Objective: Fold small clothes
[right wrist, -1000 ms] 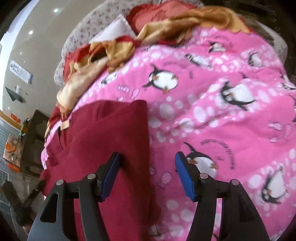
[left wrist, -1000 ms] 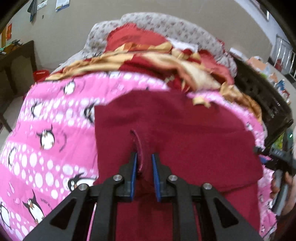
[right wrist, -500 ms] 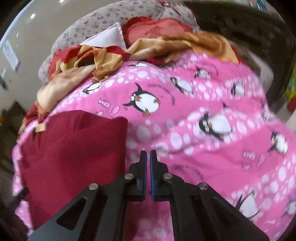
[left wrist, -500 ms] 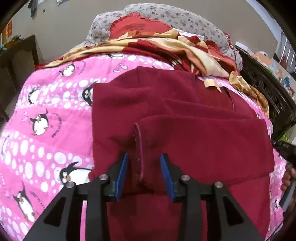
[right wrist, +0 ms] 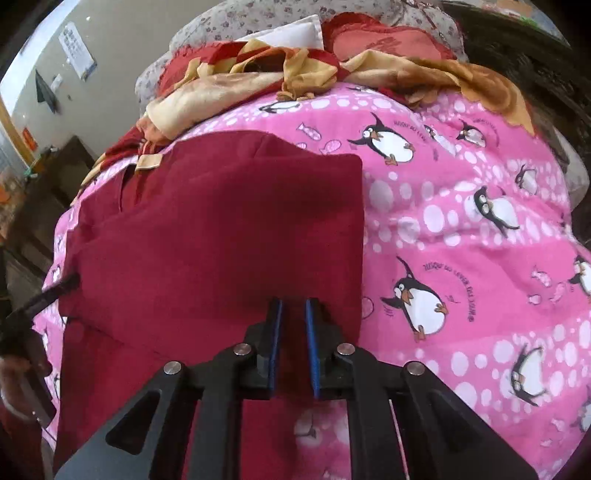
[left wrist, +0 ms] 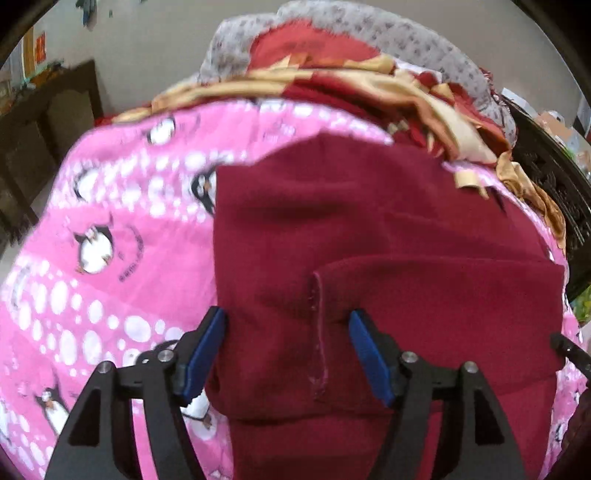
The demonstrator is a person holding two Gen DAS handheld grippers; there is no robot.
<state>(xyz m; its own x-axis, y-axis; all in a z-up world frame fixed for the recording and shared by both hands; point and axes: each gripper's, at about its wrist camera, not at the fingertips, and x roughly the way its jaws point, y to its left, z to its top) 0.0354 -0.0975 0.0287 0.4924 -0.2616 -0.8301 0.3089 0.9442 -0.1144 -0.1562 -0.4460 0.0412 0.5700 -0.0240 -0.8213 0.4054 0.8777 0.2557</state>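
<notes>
A dark red garment [left wrist: 369,229] lies partly folded on a pink penguin-print blanket [left wrist: 110,240]. A folded flap with a stitched hem [left wrist: 317,332] lies across its near part. My left gripper [left wrist: 288,332] is open, its blue pads either side of that hem, holding nothing. In the right wrist view the same garment [right wrist: 221,229] lies left of centre on the blanket [right wrist: 461,221]. My right gripper [right wrist: 293,321] is nearly shut over the garment's near right edge, with a narrow strip of red cloth showing between the pads.
A heap of red and gold cloth [left wrist: 369,85] and a grey flowered pillow [left wrist: 369,33] lie at the far end. A black basket [left wrist: 554,192] stands on the right. Dark wooden furniture [left wrist: 48,122] stands on the left.
My left gripper let go of the hem and opened wide. My right gripper shut beside the garment, then moved left over its edge and parted slightly.
</notes>
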